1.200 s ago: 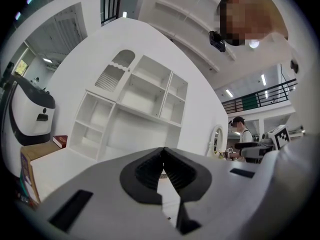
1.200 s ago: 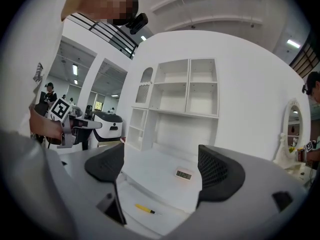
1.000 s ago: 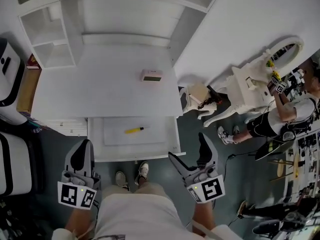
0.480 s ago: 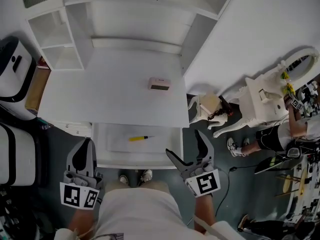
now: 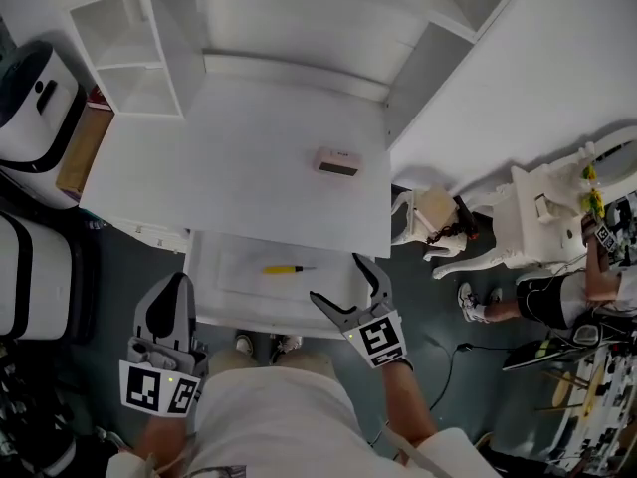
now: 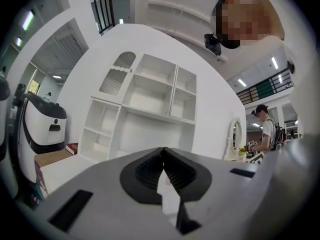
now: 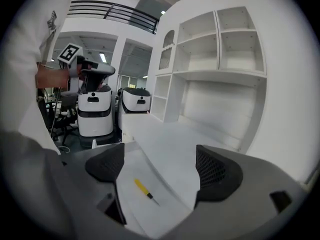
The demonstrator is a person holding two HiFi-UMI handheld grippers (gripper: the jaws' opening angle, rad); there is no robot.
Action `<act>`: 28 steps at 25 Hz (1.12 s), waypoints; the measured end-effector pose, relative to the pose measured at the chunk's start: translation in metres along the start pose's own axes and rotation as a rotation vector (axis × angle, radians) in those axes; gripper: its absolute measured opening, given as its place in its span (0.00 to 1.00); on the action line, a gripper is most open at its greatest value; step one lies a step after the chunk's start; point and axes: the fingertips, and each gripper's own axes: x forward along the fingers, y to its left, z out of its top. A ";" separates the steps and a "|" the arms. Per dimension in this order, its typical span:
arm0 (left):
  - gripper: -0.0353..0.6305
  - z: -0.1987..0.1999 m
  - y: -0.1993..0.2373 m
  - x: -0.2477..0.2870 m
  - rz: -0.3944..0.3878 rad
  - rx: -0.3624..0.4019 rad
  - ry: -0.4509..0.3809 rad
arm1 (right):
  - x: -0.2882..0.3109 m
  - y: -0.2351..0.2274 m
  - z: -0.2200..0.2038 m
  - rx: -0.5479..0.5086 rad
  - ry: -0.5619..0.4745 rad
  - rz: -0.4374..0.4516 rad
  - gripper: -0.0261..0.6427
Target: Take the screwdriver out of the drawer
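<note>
A yellow-handled screwdriver (image 5: 283,268) lies flat in the open white drawer (image 5: 227,306) under the desk's front edge; it also shows as the screwdriver (image 7: 144,189) between the jaws in the right gripper view. My right gripper (image 5: 345,284) stands open at the drawer's front right corner, a short way right of the tool, with nothing held. My left gripper (image 5: 168,302) hangs shut and empty beside the drawer's left front corner. In the left gripper view its closed pads (image 6: 163,171) meet in front of the shelves.
A small pink-and-dark box (image 5: 337,161) rests on the white desk top (image 5: 219,167). Open white shelves (image 5: 124,53) rise behind. A white robot unit (image 5: 35,98) stands at the left. White furniture (image 5: 542,217) and another person (image 5: 597,282) are at the right.
My right gripper has moved left and forward, to the drawer's right front corner and nearer the screwdriver. My head has shifted, so the desk sits lower in view. The left gripper has hardly moved.
</note>
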 end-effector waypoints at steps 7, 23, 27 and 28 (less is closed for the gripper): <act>0.08 -0.012 0.010 -0.007 0.044 -0.012 0.022 | 0.070 0.034 -0.076 -0.049 0.184 0.171 0.71; 0.08 -0.051 0.029 -0.038 0.189 -0.016 0.135 | 0.169 0.063 -0.193 -0.221 0.473 0.400 0.71; 0.08 -0.058 0.030 -0.046 0.213 -0.017 0.157 | 0.179 0.071 -0.197 -0.265 0.475 0.434 0.71; 0.08 -0.059 0.031 -0.049 0.219 -0.018 0.163 | 0.181 0.074 -0.198 -0.267 0.474 0.441 0.71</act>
